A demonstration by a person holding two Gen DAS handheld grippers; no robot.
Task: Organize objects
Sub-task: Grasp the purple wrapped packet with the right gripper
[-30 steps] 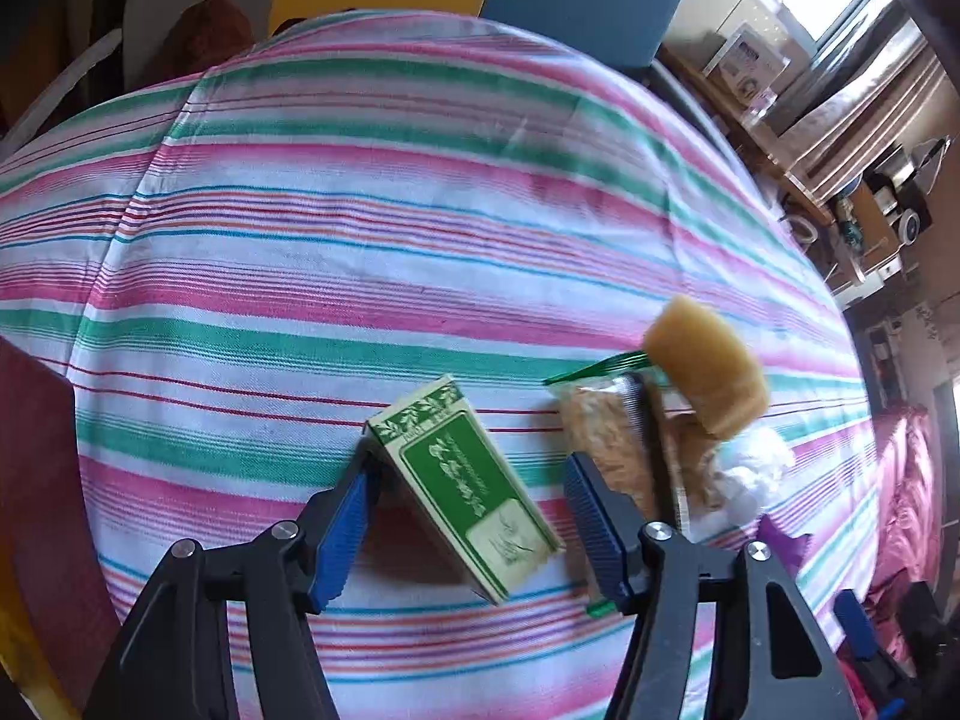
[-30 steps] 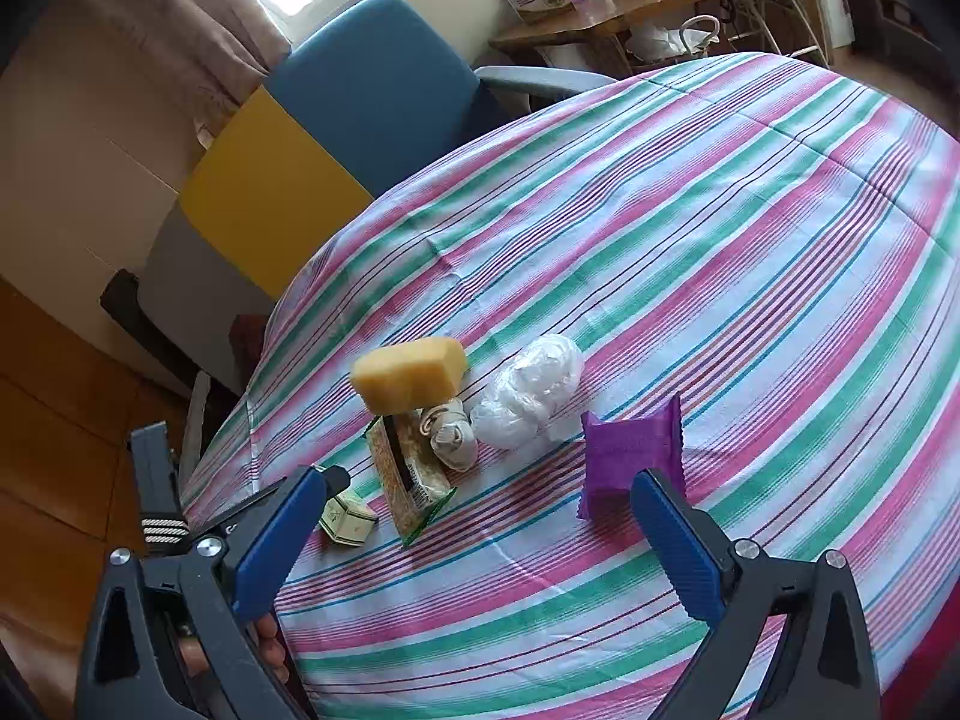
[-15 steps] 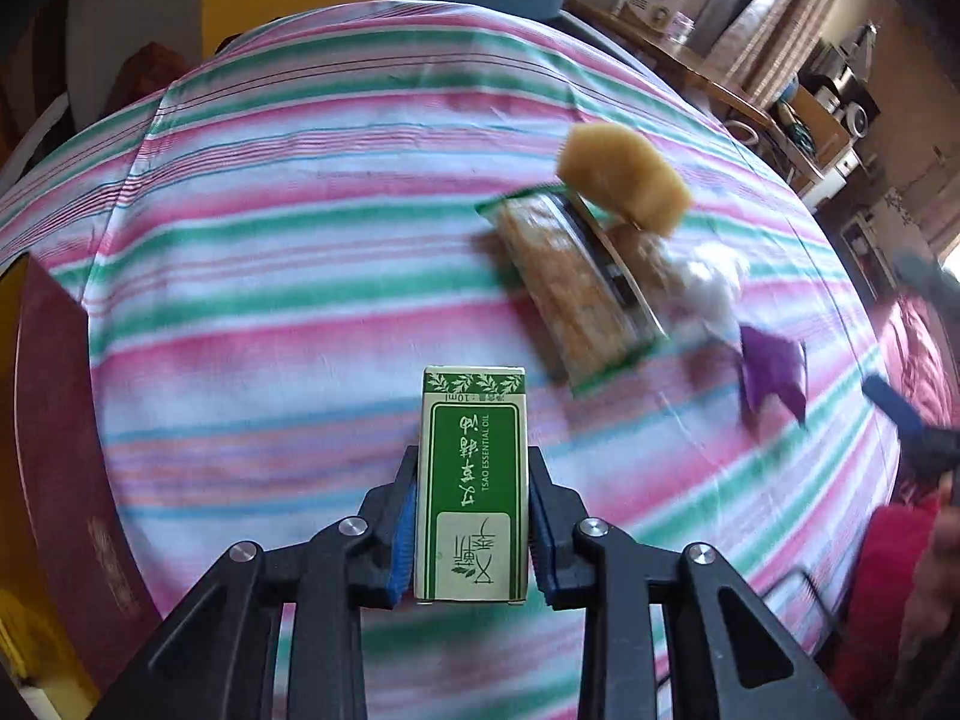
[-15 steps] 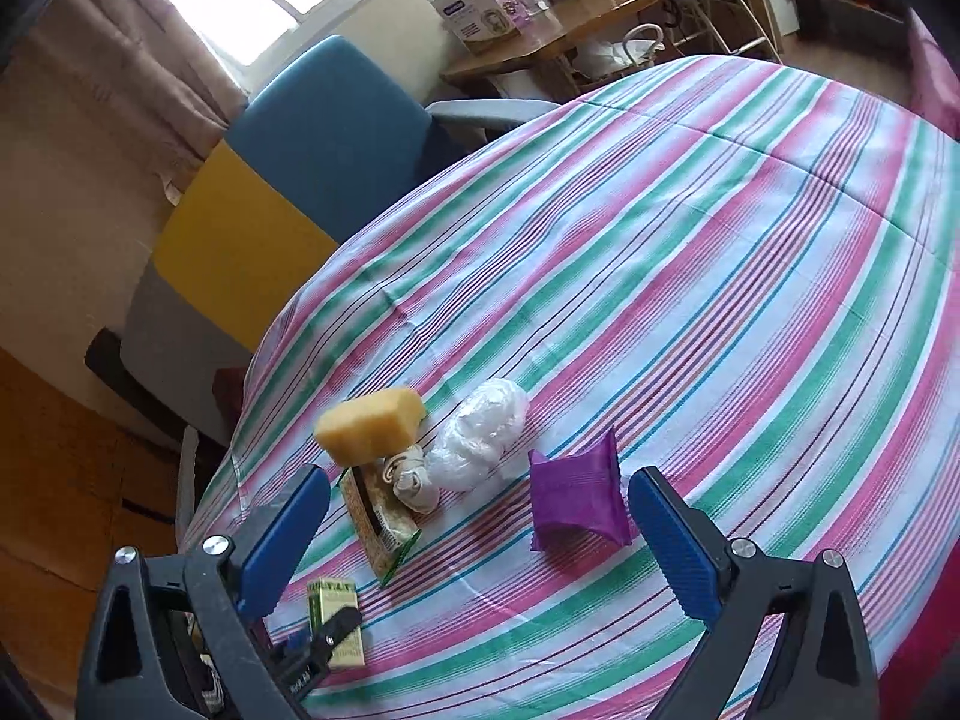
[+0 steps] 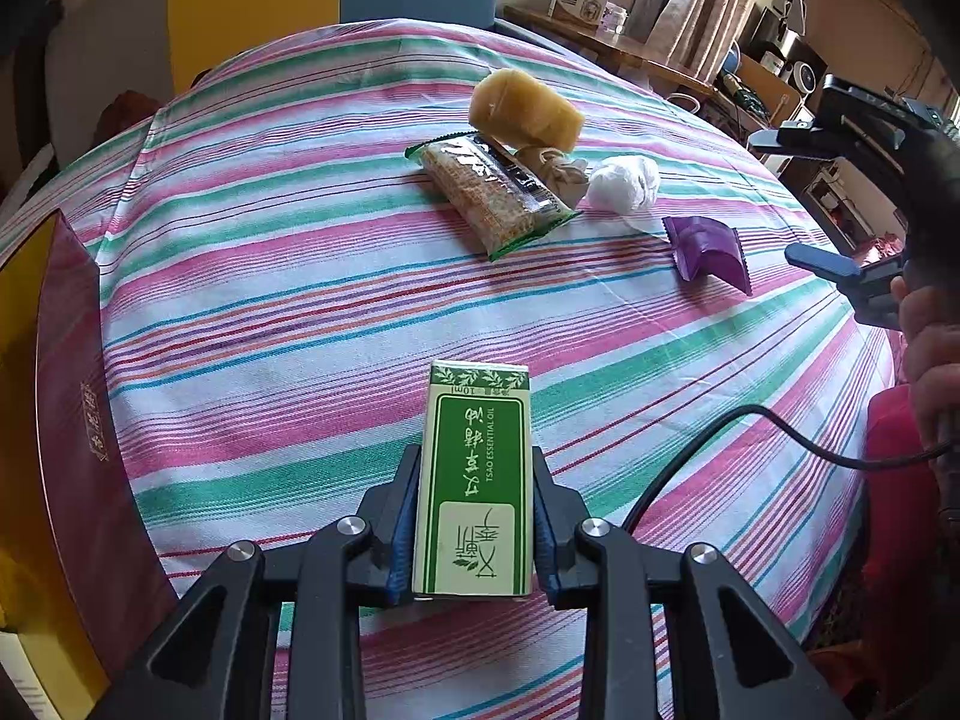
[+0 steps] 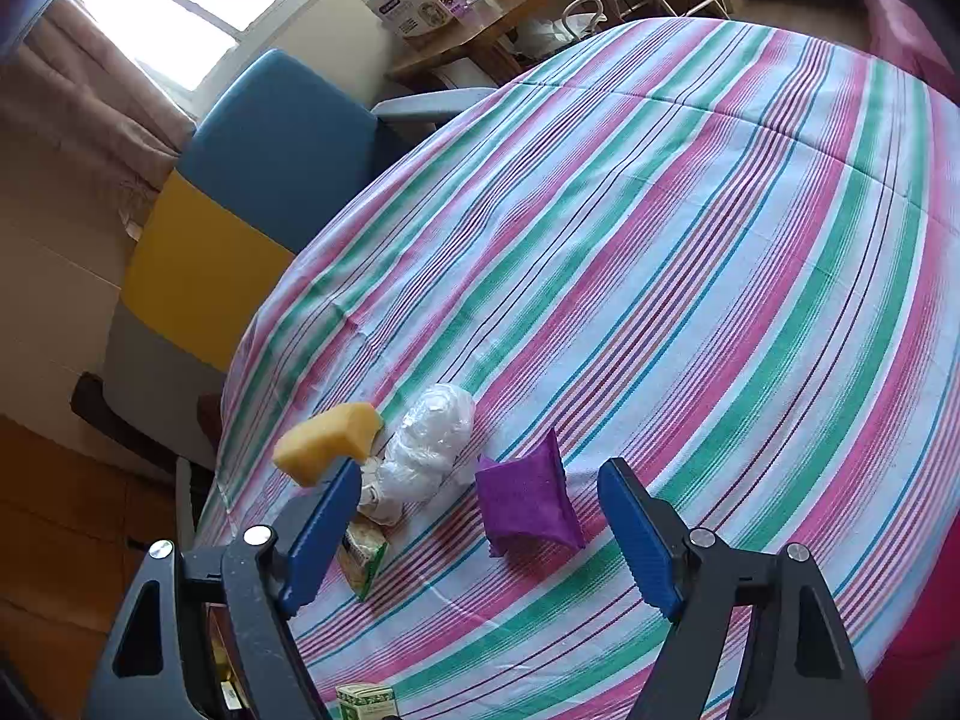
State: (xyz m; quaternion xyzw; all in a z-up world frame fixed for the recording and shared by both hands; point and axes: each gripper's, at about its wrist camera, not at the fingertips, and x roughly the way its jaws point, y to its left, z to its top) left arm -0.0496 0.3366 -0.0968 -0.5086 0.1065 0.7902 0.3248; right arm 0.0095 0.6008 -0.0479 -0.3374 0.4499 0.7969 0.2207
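Many-coloured striped tablecloth covers table; blue-yellow chair beside window.

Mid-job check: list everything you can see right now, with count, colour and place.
box: 1, green and white, clamped in left gripper
snack pack: 1, green-edged, table's far side
sponge: 1, yellow, resting on the pile behind the pack
white bag: 1, right of the pack
beige item: 1, between pack and bag
purple packet: 1, between right gripper's open fingers
tablecloth: 1, pink, green, white stripes
maroon box: 1, table's left edge
chair: 1, blue and yellow, beyond table
left gripper: black, blue pads
right gripper: black, blue pads
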